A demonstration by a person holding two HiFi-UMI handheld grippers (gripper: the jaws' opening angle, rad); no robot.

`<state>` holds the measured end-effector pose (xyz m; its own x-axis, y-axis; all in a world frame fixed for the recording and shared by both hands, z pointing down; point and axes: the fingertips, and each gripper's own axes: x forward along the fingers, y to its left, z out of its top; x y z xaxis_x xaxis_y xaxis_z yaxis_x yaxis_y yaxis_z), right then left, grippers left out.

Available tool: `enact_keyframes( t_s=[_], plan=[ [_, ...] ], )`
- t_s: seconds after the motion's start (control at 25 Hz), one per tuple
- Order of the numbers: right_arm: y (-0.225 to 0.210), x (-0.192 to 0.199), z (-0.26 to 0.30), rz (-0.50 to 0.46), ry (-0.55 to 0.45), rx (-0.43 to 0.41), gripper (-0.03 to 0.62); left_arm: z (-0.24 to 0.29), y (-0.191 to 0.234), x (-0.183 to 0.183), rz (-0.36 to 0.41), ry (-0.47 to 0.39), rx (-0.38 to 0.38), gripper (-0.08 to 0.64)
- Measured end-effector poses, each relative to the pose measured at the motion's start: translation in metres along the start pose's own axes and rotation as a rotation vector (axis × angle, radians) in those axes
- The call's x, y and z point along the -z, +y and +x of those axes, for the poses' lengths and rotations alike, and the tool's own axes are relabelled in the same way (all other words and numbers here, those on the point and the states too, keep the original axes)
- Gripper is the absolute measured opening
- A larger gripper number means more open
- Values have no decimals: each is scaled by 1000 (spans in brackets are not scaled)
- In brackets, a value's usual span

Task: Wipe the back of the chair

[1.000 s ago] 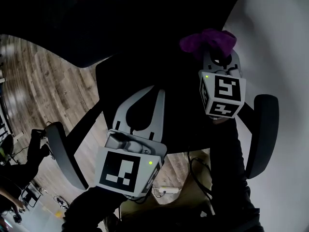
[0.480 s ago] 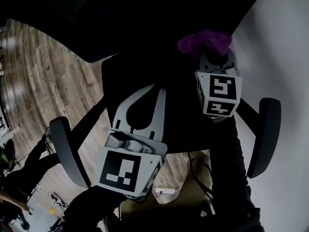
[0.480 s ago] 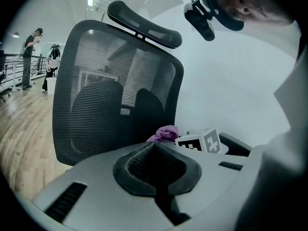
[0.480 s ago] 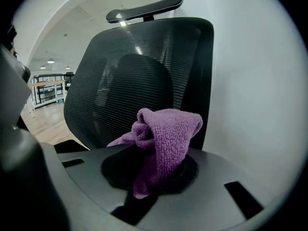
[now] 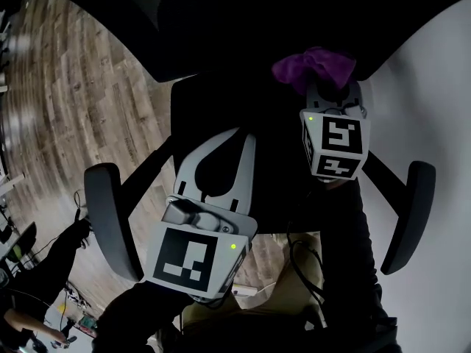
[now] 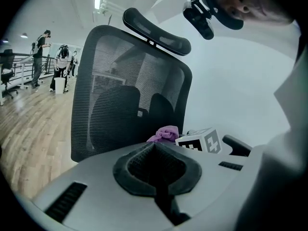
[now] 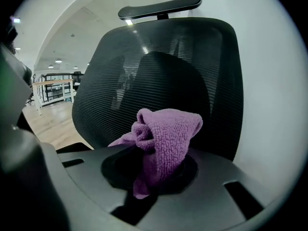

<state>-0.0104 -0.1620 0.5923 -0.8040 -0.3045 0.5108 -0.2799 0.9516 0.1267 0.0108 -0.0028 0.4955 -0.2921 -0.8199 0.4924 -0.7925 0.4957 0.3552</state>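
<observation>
Chair [image 5: 213, 101] drifted right | back [image 7: 159, 76] black mesh | right hand-held gripper [image 7: 161, 174] clamps purple cloth [image 7: 166, 131] | left hand-held gripper [image 6: 155, 150] clenched

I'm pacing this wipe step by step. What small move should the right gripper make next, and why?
Probably ease the right gripper forward until the purple cloth presses the mesh backrest. It is shut on the cloth, which bunches ahead of it facing the mesh; whether the two touch isn't clear.

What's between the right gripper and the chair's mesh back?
A purple cloth, held in the right gripper's jaws, sits before the chair back, seen in the right gripper view.
</observation>
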Motion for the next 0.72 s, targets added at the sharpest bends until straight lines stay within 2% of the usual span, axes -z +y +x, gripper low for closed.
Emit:
enact_keyframes(
  t_s=[0.72],
  plan=[
    [101, -29, 27, -90, 1, -143, 67, -47, 58, -14, -49, -53, -85, 0]
  ],
)
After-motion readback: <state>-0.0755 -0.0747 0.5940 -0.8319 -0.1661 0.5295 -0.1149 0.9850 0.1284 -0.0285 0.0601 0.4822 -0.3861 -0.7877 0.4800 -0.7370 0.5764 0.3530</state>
